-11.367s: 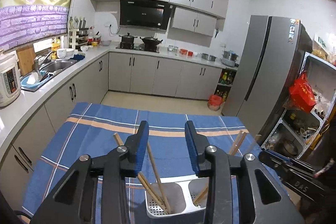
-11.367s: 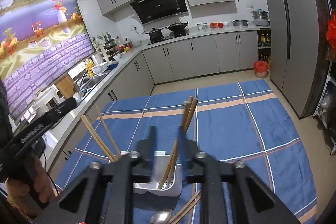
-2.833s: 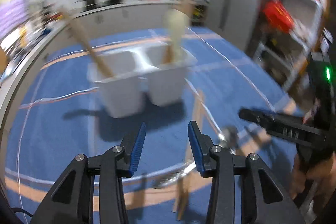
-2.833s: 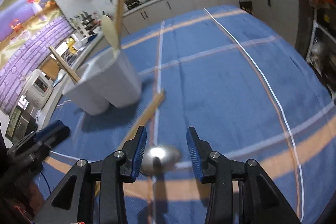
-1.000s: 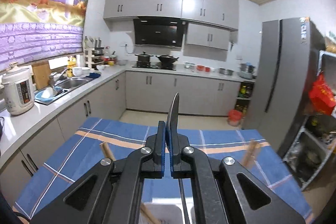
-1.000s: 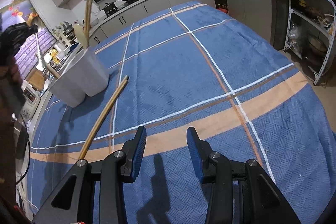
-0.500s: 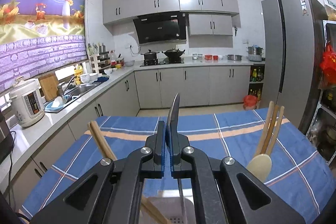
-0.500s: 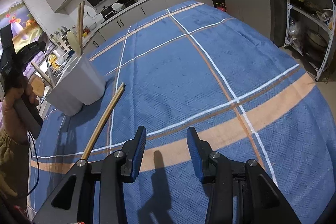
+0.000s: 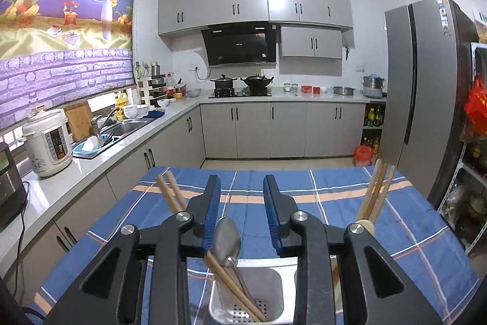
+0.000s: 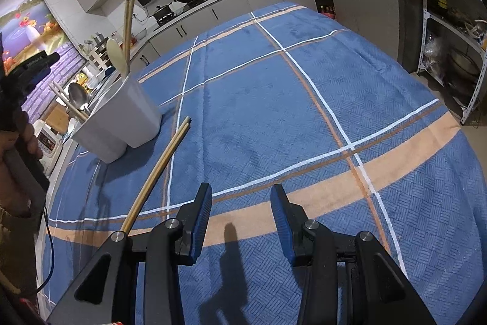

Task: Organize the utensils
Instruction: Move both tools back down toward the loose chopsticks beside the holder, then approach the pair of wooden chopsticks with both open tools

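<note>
The left gripper point(image 9: 242, 210) hangs right above the holder point(image 9: 275, 288), pointing out over it. Its jaws are wide apart and hold nothing. A metal spoon point(image 9: 226, 242) stands in the holder's left part, leaning beside two chopsticks point(image 9: 173, 197). More chopsticks and a pale spoon point(image 10: 117, 55) stand in the holder's right part. The right gripper point(image 10: 240, 220) is low over the blue cloth point(image 10: 304, 99) on the bench, well away from the holder. Its jaws are wide apart and empty too. Two loose chopsticks point(image 10: 161, 166) lie on the cloth, their far tips near the holder.
</note>
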Motion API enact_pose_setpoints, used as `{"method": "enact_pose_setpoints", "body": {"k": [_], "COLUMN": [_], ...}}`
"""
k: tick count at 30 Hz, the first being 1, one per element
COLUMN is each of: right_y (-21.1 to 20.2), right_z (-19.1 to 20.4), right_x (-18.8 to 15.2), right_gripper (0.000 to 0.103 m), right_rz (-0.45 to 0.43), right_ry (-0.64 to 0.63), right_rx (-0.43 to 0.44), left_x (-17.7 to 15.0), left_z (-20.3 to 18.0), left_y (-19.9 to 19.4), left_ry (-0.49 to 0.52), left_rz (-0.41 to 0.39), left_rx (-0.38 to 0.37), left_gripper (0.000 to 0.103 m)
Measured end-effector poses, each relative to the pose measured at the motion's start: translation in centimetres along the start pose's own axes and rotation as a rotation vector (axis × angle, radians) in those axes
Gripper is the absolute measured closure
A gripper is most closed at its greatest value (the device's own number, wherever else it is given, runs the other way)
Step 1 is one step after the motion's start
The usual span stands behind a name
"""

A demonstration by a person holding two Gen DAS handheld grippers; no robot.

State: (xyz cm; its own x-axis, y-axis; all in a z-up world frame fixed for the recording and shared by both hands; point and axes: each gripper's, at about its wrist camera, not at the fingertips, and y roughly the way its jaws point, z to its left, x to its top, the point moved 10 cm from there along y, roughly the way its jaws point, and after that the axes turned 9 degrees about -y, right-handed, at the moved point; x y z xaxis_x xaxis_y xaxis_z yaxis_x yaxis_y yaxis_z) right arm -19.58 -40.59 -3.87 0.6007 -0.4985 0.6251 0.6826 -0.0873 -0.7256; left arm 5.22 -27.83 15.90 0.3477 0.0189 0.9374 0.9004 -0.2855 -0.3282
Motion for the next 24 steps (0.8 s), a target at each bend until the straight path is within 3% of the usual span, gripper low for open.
{"method": "enact_pose_setpoints", "body": {"k": [1, 3, 6, 10, 12, 17, 24], "right_y": [-0.1, 0.0, 0.6, 2.5, 3.9, 7.5, 9.3], "right_z": [0.2, 0.8, 2.7, 7.5, 9.3, 11.6, 14.1], "right_x": [0.0, -0.1, -0.2, -0.5, -0.7, -0.3, 0.6], "right_gripper": [0.060, 0.060, 0.060, 0.060, 0.063, 0.079, 0.084], "right_rz": [0.001, 0.009, 0.041, 0.110, 0.145, 0.217, 0.247], "right_ry": [-0.006, -0.021, -0.068, -0.144, -0.178, -0.257, -0.394], "right_rx": [0.005, 0.020, 0.078, 0.215, 0.234, 0.170, 0.067], "left_x": [0.3, 0.5, 0.2, -2.4, -4.4, -10.2, -14.5], "left_z": [0.2, 0.7, 2.1, 4.6, 5.8, 9.3, 13.9], "left_y": [-0.6, -2.3, -4.9, -7.4, -8.0, -9.1, -10.8], "left_ry": [-0.009, -0.029, -0.050, -0.044, -0.035, -0.029, -0.122], "left_rz": [-0.003, -0.012, -0.016, 0.048, 0.100, 0.238, 0.326], "left_rx": [0.000, 0.003, 0.008, 0.022, 0.033, 0.078, 0.131], "left_gripper": [0.074, 0.059, 0.046, 0.043, 0.043, 0.043, 0.043]}}
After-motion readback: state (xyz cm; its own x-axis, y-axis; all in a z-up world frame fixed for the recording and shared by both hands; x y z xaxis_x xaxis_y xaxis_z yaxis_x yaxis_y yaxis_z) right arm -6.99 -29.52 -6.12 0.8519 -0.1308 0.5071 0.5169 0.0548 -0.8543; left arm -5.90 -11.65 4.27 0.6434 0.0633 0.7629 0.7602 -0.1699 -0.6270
